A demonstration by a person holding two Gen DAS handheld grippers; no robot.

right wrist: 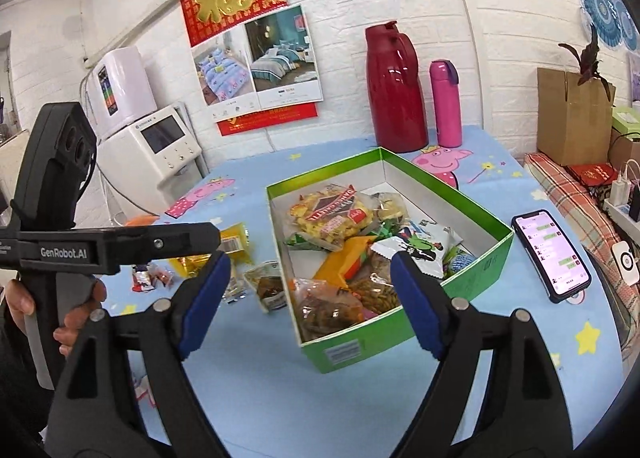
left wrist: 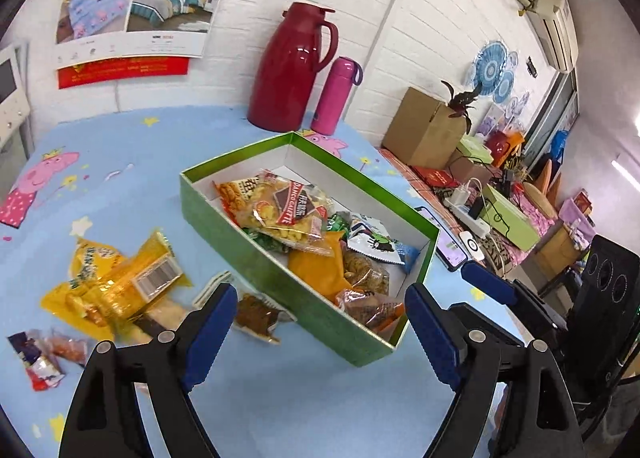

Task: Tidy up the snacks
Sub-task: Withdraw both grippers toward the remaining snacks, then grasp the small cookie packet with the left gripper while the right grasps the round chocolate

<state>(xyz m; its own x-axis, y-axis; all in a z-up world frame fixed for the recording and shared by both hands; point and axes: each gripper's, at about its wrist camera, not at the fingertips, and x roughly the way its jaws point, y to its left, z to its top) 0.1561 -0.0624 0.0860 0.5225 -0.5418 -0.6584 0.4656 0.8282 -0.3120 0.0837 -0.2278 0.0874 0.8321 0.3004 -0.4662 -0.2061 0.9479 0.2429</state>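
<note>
The green box [right wrist: 404, 332] sits in the middle of the blue table [right wrist: 280, 398], full of snack bags [right wrist: 332, 214]. More snacks lie on the table to its left: a yellow bag [left wrist: 116, 282] and a small brown pack [left wrist: 258, 316] right beside the box. The left gripper [left wrist: 316, 334] is wide open and holds nothing. The right gripper [right wrist: 310, 302] is wide open too, empty, near the box.

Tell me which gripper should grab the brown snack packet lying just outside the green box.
Left. The left gripper, open and empty, hangs almost over the brown snack packet beside the green box. The right gripper, open too, faces the box instead.
</note>
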